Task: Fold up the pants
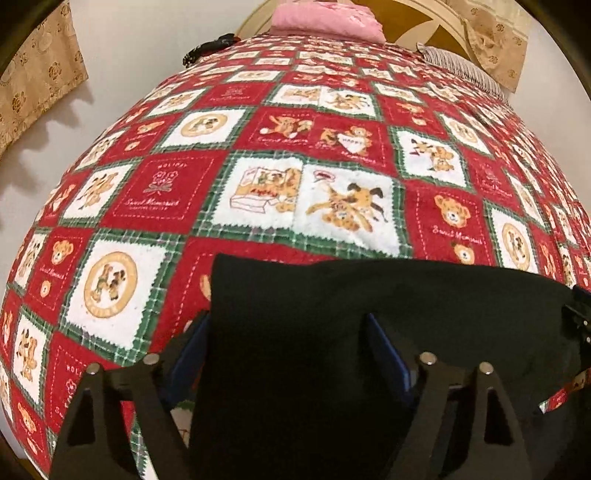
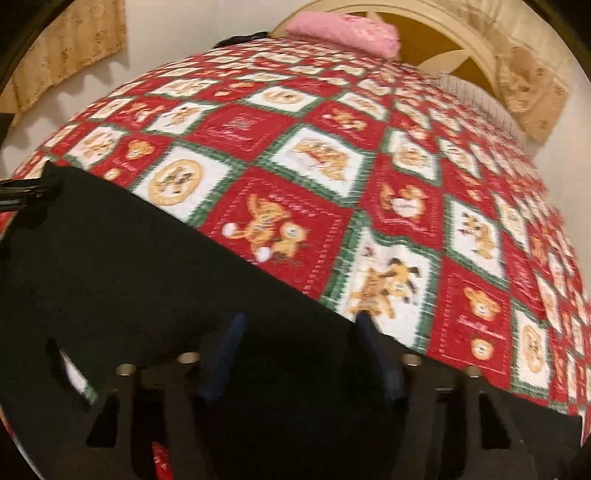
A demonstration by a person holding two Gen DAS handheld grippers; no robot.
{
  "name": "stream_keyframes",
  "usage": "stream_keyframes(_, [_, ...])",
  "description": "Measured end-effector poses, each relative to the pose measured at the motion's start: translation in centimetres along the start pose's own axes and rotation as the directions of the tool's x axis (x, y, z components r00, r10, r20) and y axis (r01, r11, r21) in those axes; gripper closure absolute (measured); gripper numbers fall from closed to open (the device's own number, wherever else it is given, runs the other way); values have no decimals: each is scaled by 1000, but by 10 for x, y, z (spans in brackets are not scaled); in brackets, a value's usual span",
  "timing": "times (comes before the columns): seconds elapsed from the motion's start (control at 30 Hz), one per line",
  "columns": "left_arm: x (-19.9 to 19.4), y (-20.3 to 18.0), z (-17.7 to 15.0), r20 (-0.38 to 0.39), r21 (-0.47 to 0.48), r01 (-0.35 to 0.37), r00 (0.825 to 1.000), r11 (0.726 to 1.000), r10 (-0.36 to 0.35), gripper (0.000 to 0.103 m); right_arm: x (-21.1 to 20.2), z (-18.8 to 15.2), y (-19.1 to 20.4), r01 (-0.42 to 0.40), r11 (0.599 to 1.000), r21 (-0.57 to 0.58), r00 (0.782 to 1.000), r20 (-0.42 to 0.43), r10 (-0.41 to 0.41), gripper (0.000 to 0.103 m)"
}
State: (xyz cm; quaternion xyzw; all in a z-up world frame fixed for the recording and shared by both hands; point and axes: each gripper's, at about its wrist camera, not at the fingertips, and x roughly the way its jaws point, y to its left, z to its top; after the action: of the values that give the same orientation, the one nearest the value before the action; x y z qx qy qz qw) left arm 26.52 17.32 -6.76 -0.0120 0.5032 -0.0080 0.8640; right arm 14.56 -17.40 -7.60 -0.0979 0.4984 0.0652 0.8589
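Note:
The black pants [image 1: 369, 314] lie on a red, white and green teddy-bear quilt [image 1: 295, 147]. In the left wrist view the cloth runs between the jaws of my left gripper [image 1: 288, 325], which stand wide apart with the pants' left edge between them. In the right wrist view the pants [image 2: 129, 266] fill the lower left. My right gripper [image 2: 299, 325] also stands wide apart, with the pants' far edge between its blue-padded fingers. The other gripper shows at the left edge [image 2: 22, 195] and at the right edge of the left wrist view [image 1: 580, 314].
A pink folded blanket [image 1: 325, 18] lies at the head of the bed by the cream headboard [image 2: 424, 22]. A dark object [image 1: 210, 48] sits at the far left of the quilt. Beige curtains [image 1: 37, 74] hang on the wall.

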Motion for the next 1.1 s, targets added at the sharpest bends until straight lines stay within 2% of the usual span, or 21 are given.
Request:
stream_keyframes(0.03, [-1,-1,0,6,4,0,1000,1000,0,26,-2,0,2,-44,999,-4,999,-3,44,80])
stream_keyframes(0.07, [-1,-2,0,9,11,-1,1000,1000,1,30,-3,0,4,-54,998,-12,999,-7,54,91])
stream_keyframes(0.13, [-2,-4,1,10,15,-11,1000,1000,11,35,-6,-1,16,-27,998,-62,1000,-10,26,97])
stream_keyframes(0.27, [-3,-8,2,6,5,-29,1000,1000,29,43,-8,-2,22,-15,996,-86,1000,5,15,98])
stream_keyframes(0.43, [-3,-12,-1,24,22,-58,998,998,57,43,-6,-1,16,-24,998,-64,1000,9,24,98])
stream_keyframes(0.8, [-3,-11,-1,26,16,-63,998,998,62,43,1,7,22,-44,992,-118,999,10,46,97])
stream_keyframes(0.93, [-2,-12,-1,32,19,-74,997,997,74,41,2,11,14,-123,990,-67,992,6,124,97])
stream_keyframes(1.1, [-2,-13,-1,38,27,-89,995,996,88,38,5,15,20,-124,986,-109,992,5,125,96])
